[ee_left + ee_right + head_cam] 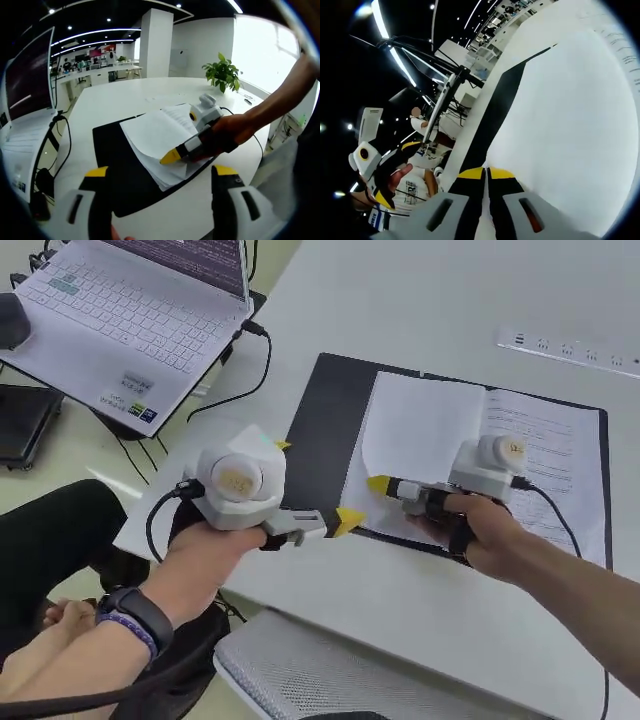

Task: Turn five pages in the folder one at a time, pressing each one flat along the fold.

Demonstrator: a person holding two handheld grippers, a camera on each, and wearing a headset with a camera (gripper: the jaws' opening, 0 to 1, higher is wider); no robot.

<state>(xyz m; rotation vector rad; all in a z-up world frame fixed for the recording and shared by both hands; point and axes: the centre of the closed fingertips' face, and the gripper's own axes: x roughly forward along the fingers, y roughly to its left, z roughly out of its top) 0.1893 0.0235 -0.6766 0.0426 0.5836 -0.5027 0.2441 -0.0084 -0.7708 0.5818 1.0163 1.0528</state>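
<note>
A black folder [325, 430] lies open on the white table, with printed sheets [545, 440] on its right half. A blank-backed page [420, 430] is turned over toward the left, its left edge slightly curled. My right gripper [378, 484] lies low over this page's lower left edge, jaws shut on the page [560, 130]; the same closed yellow tip [169, 157] rests at the sheet's corner. My left gripper [315, 483] hovers off the folder's near left corner, jaws wide open [161, 172] with nothing between them.
A laptop [130, 310] stands at the far left with a cable [265, 350] running toward the folder. A power strip [570, 352] lies at the far right. A grey chair seat [330, 660] sits below the table's near edge.
</note>
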